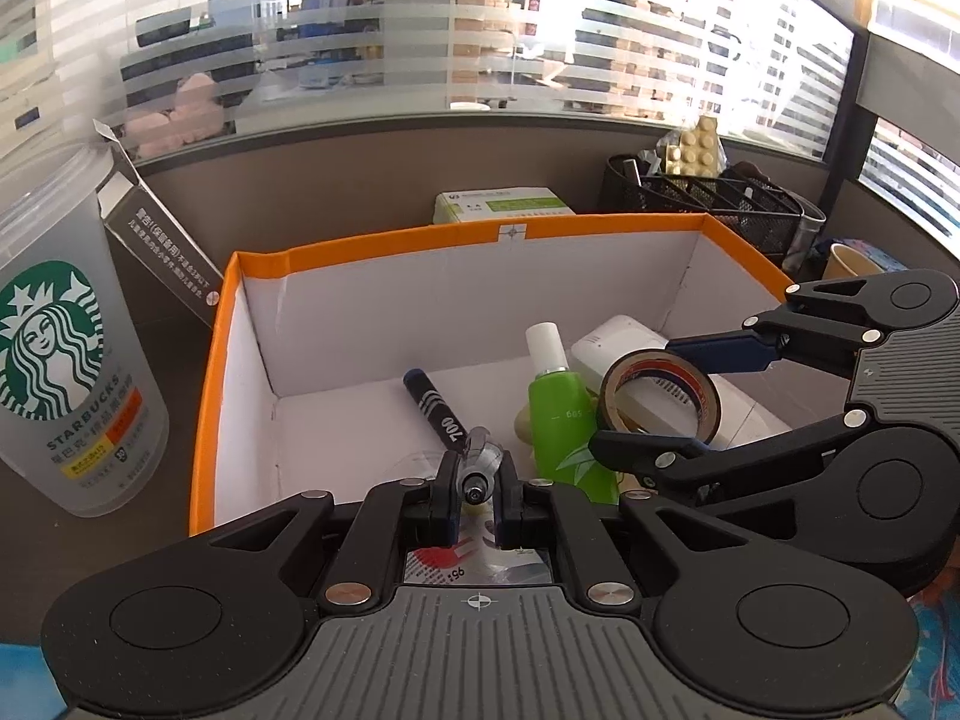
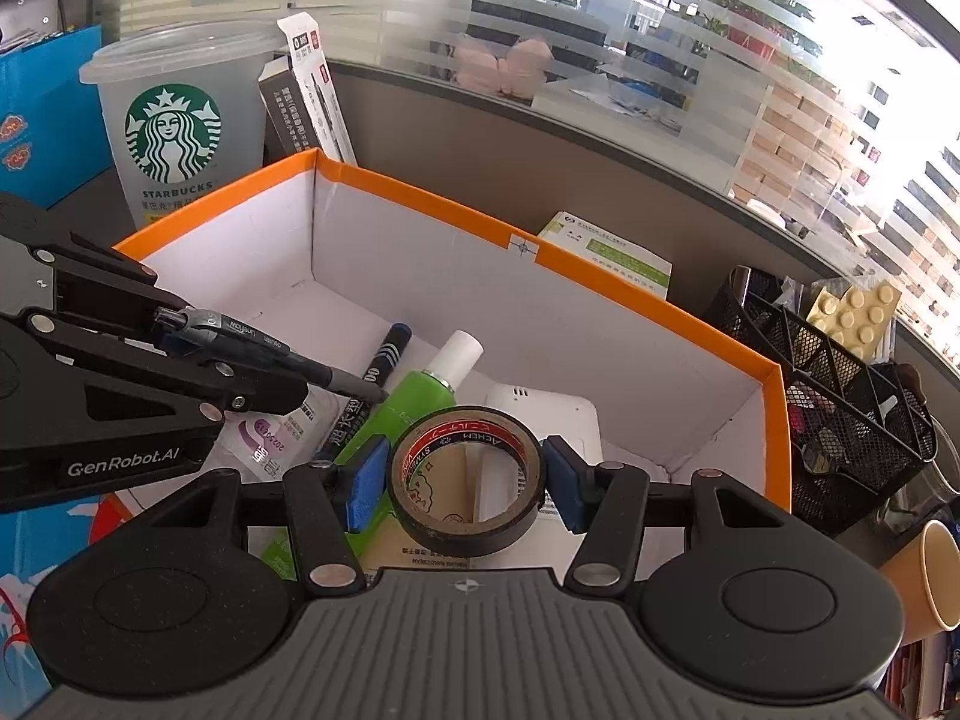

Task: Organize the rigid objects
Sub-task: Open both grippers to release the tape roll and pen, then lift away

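Black tape roll (image 2: 467, 483) clamped between right hand-held gripper (image 2: 465, 483) pads.

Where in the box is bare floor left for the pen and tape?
Bare floor lies along the left wall of the orange-rimmed box, left of the blue marker. The right half is crowded: green bottle, white device.

The left gripper (image 1: 477, 495) is clamped on a pen (image 1: 480, 468) that points straight ahead over the near edge of an orange-rimmed box (image 1: 384, 237). Just beyond the pen tip a dark marker (image 1: 433, 405) lies on the box floor. To its right stands a green bottle (image 1: 561, 414). Further right, the right gripper (image 1: 690, 402) grips a tape roll (image 1: 660, 396). A cup (image 1: 66, 348) stands on the bench, far left.
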Demonstrator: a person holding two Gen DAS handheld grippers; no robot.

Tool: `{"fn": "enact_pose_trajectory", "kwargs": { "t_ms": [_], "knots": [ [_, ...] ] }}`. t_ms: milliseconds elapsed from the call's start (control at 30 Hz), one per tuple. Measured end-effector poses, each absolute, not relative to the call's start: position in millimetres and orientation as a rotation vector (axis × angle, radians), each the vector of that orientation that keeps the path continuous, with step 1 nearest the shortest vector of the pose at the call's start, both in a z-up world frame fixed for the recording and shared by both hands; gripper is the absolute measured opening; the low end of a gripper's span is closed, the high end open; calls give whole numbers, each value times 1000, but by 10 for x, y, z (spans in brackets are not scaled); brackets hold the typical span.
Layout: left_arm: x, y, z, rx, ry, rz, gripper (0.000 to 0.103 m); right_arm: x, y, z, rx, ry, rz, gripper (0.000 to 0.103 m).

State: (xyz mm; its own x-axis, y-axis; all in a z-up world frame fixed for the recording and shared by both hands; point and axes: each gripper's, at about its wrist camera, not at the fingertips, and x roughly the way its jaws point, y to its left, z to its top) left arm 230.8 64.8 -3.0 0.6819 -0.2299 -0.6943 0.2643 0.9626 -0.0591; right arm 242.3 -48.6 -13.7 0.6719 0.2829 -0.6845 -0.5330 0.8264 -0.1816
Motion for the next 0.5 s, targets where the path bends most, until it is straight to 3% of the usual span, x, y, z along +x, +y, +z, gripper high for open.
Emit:
{"fn": "enact_pose_trajectory", "kwargs": {
  "t_ms": [300,433,500],
  "knots": [
    [2356,586,-39,54,778,-250,10,2426,-442,-104,-423,681,431,57],
    [2375,622,-4,38,776,-219,17,2426,-462,-67,-429,647,390,72],
    [2343,647,61,29,757,-209,23,2419,-503,-8,-402,627,383,72]
  ]
}}
